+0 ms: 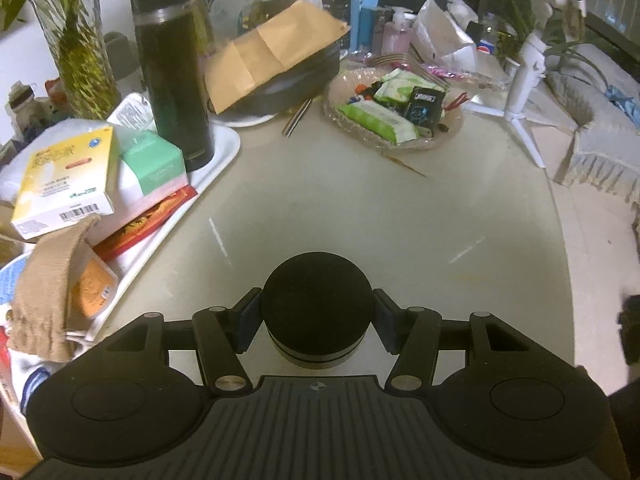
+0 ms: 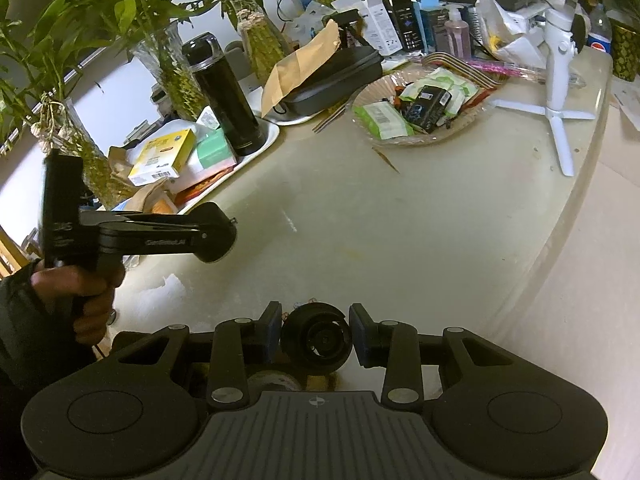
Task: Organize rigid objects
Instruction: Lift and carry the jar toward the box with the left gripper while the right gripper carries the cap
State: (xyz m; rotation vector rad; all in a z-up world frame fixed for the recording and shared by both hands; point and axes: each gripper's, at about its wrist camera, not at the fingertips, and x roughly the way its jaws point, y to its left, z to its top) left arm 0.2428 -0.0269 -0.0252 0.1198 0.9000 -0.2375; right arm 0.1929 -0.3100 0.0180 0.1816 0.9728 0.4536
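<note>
Black round cap [image 1: 317,312] sits clamped between my left fingers [image 1: 250,320], at 6 o'clock of the left view, just above the pale tabletop [image 1: 360,216]. It's matte, drum-shaped, w/ a thin pale ring low on its side; rigid, so I judge it won't give under squeeze.

My right fingers [image 2: 272,334] are clamped on a small black lens-like part [image 2: 316,342], glossy, hollow-fronted, also at 6 o'clock in the right view.

Judgement: keep both grips steady, cap level, carry low over the bare tabletop, then set down square before letting go. Round sides could roll or slip if tilted.

Further out: white tray [image 1: 224,148] at 10 o'clock holds a tall dark flask [image 1: 172,64] & boxes. Snack dish [image 1: 392,112] at 1 o'clock, white tripod [image 1: 524,80] at 2.
</note>
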